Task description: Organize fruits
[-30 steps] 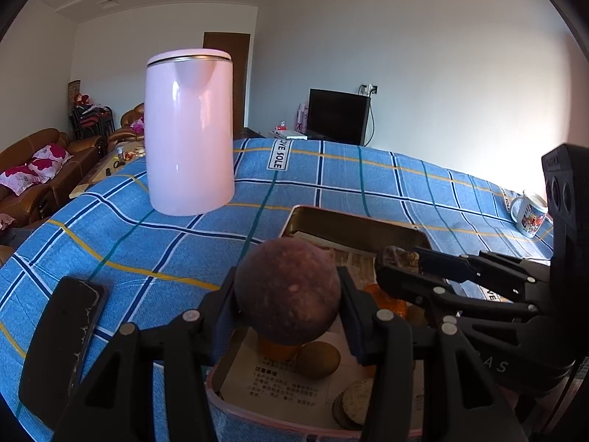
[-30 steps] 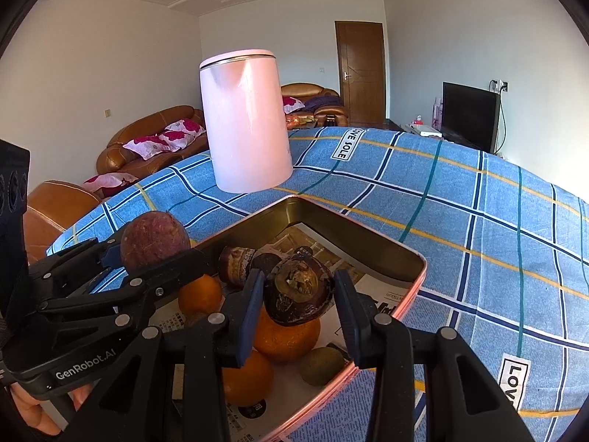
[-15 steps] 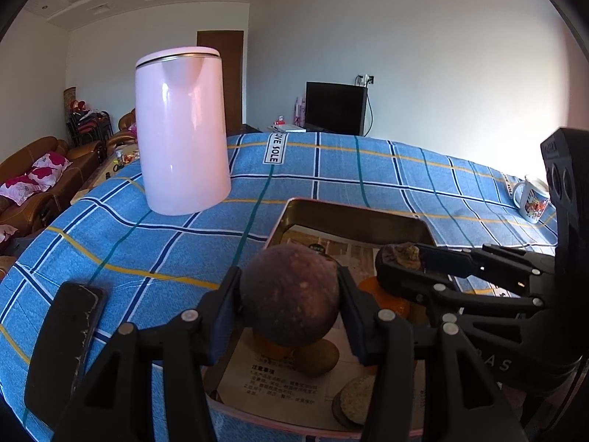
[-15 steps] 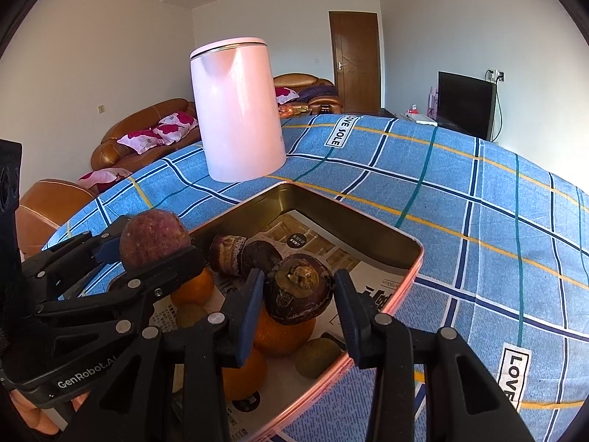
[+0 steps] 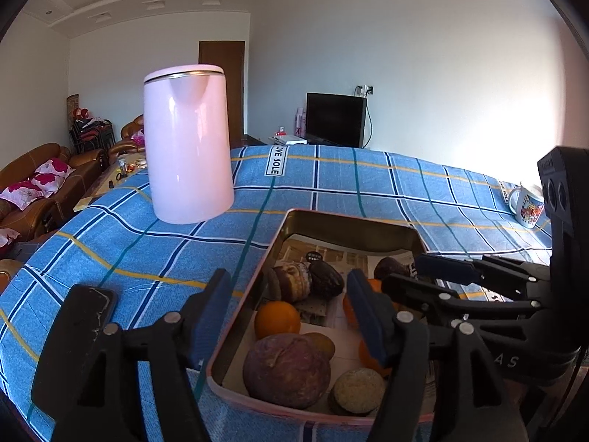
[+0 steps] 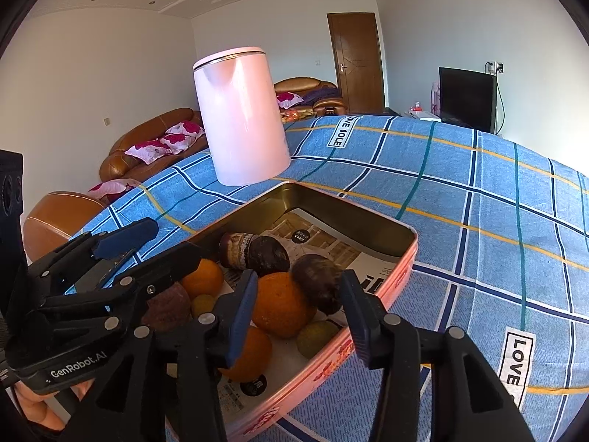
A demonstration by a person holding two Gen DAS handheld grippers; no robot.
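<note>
A pink-rimmed tin (image 5: pixel 349 217) (image 6: pixel 408 254) lined with newspaper holds oranges, dark fruits and small greenish ones. The big purple-brown passion fruit (image 5: pixel 287 366) lies in its near corner, below my left gripper (image 5: pixel 287 294) (image 6: pixel 165 243). That gripper's jaws are opening and nothing is between them. A dark mangosteen (image 6: pixel 316 280) rests against an orange (image 6: pixel 281 305) in the tin. My right gripper (image 6: pixel 298 294) (image 5: pixel 405 272) hangs over it with jaws opening, and the pads stand clear of the fruit.
A tall pink kettle (image 5: pixel 187 154) (image 6: pixel 243 118) stands on the blue checked cloth behind the tin. A black phone-like slab (image 5: pixel 77 331) lies at the left. A printed mug (image 5: pixel 528 204) sits far right. Brown sofas lie beyond the table's left edge.
Both grippers let go. The passion fruit dropped from the left jaws into the tin's near corner, and the mangosteen left the right jaws to rest among the oranges. Both jaws widened.
</note>
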